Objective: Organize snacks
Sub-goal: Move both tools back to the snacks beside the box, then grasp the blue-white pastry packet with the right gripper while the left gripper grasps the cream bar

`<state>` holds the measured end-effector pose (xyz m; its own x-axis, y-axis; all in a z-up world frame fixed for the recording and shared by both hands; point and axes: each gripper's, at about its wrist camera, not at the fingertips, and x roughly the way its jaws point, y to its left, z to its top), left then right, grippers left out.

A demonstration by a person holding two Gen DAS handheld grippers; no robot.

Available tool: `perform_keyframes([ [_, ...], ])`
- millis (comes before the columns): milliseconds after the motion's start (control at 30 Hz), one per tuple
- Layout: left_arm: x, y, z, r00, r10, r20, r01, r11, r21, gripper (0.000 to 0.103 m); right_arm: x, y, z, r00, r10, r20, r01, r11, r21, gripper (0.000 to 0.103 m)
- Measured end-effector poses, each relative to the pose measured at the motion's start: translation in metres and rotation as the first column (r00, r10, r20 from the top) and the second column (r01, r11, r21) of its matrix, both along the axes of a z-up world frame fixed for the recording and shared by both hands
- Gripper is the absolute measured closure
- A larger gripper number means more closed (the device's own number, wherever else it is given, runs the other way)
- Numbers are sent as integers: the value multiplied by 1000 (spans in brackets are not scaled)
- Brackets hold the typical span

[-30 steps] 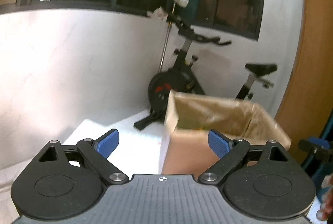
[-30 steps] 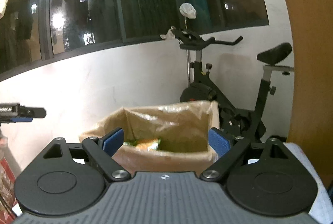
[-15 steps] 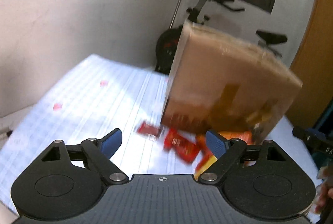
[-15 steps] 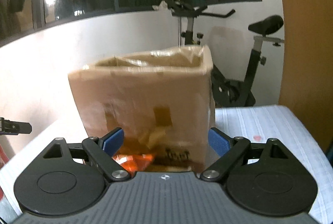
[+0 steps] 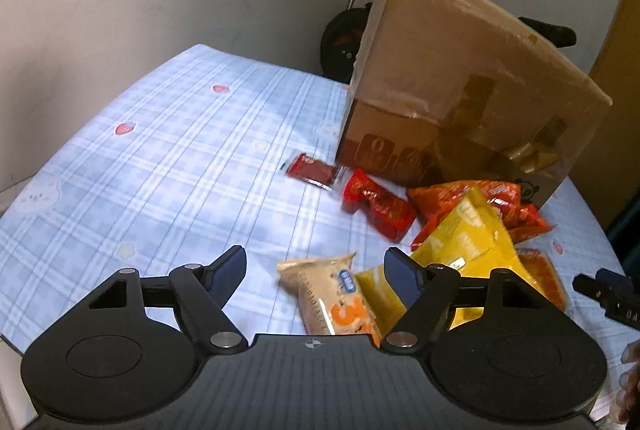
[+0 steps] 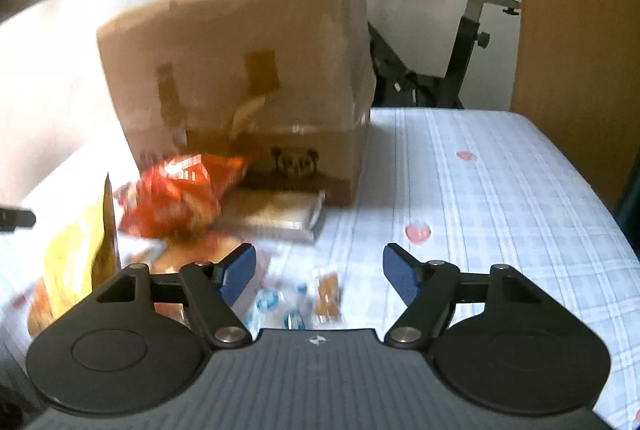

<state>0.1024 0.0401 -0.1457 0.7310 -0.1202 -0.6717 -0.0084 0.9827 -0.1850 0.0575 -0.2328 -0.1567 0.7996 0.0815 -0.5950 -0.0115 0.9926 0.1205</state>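
A cardboard box stands on a blue checked tablecloth, and it also shows in the right wrist view. Snack packets lie in front of it: a small red sachet, a red packet, an orange bag, a yellow bag and a beige packet. My left gripper is open and empty above the beige packet. My right gripper is open and empty above small wrapped snacks, near the orange bag and a flat pale packet.
An exercise bike stands behind the table by a white wall. A wooden panel rises at the right. The cloth's left half in the left wrist view holds only printed marks. The right gripper's tip shows at the left wrist view's right edge.
Both grippers have tilted down toward the table. The view went from the box's open top to its side and the snacks scattered before it. Both stayed open.
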Motion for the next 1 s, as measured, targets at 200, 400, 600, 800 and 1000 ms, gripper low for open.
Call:
perform_keyframes([
  [200, 0, 0, -8, 1000, 1, -16, -1, 1000, 8, 27, -6, 5, -15, 998, 40, -54, -40, 999, -5, 34],
  [400, -3, -6, -14, 999, -30, -43, 31, 999, 20, 30, -6, 22, -21, 990, 116, -80, -118, 993, -20, 41],
  [600, -6, -6, -19, 997, -37, -64, 39, 999, 27, 31, 1, 27, -36, 984, 132, -122, -134, 991, -3, 41],
  [800, -8, -6, -23, 996, -40, -86, 42, 999, 23, 33, 8, 26, -42, 982, 143, -126, -143, 990, 9, 48],
  [1000, -10, -6, -25, 996, -28, -90, 30, 999, 26, 35, 27, 20, -43, 988, 113, -102, -112, 994, 11, 55],
])
